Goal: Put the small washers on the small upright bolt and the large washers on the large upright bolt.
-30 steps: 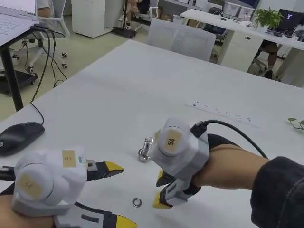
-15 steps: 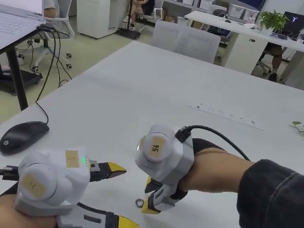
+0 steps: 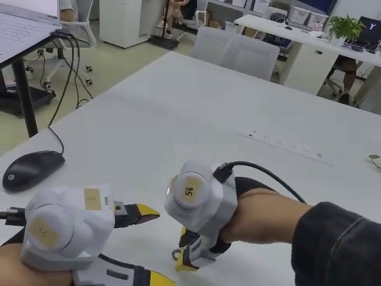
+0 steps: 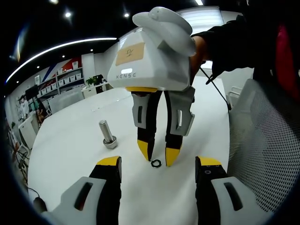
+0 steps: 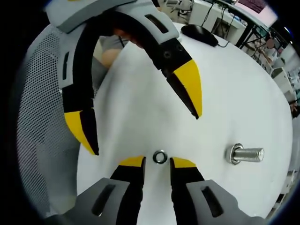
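A small steel washer (image 5: 160, 156) lies flat on the white table (image 3: 178, 119). My right gripper (image 5: 158, 162) points down at it, open by a narrow gap, its yellow tips on either side of the washer (image 4: 156, 163) and close to the tabletop. A silver bolt (image 4: 107, 135) stands upright on its head a short way off; the bolt (image 5: 243, 153) has nothing on its shaft. My left gripper (image 4: 158, 161) is wide open and faces the right gripper (image 4: 158, 152) from close by. In the head view the left gripper (image 3: 150, 243) sits at the bottom left, with the right gripper (image 3: 186, 261) over the washer (image 3: 177, 255).
A black mouse (image 3: 30, 170) with its cable lies at the table's left edge. A white power strip (image 3: 286, 146) runs along the far right. A mesh chair (image 3: 238, 53) stands behind the table. Another desk (image 3: 24, 30) with a laptop is at far left.
My right gripper has come down and to the left, from beside the bolt onto the washer, and now covers the bolt in the head view. The left gripper has stayed put.
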### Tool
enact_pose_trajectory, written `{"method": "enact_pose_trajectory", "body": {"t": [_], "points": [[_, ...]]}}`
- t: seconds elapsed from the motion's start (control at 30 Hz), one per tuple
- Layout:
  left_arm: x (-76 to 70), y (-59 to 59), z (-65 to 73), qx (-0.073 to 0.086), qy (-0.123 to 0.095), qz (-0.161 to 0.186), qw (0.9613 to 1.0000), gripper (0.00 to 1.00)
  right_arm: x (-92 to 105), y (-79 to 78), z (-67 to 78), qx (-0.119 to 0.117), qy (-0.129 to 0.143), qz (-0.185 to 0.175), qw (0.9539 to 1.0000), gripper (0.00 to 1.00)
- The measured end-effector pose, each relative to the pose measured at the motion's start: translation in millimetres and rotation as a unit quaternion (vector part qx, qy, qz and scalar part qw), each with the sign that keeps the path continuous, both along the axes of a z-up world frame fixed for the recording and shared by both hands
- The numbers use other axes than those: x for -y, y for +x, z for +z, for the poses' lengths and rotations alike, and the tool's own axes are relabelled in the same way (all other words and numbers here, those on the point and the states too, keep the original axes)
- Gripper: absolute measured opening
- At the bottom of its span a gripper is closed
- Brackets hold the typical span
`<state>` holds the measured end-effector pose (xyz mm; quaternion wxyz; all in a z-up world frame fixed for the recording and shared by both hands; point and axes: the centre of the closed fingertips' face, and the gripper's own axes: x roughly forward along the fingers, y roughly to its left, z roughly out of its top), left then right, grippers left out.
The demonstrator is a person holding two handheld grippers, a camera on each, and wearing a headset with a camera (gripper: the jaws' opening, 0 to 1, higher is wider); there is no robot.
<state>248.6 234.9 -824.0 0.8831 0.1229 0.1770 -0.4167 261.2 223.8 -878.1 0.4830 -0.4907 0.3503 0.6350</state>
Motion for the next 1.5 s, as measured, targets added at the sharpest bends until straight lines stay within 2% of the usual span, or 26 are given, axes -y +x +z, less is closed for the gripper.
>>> {"method": "enact_pose_trajectory", "body": {"t": [0.17,0.53,1.33,1.5], "points": [[0.6,-0.3,0.0,0.000,-0.002,-0.001,1.0000,0.63,0.2,-1.1,0.2,-0.009,-0.001,-0.002,1.0000,0.21],[1.1,-2.2,0.7,0.000,-0.002,-0.005,1.0000,0.62,-2.5,-2.1,0.2,-0.002,0.000,0.003,1.0000,0.15],[0.0,-5.7,1.7,0.001,-0.003,-0.007,1.0000,0.62,-3.4,-4.5,0.5,-0.003,-0.001,-0.012,0.9999,0.13],[-0.1,-5.5,1.4,0.001,-0.003,-0.007,1.0000,0.62,2.2,-2.8,0.6,-0.003,-0.006,-0.015,0.9999,0.13]]}}
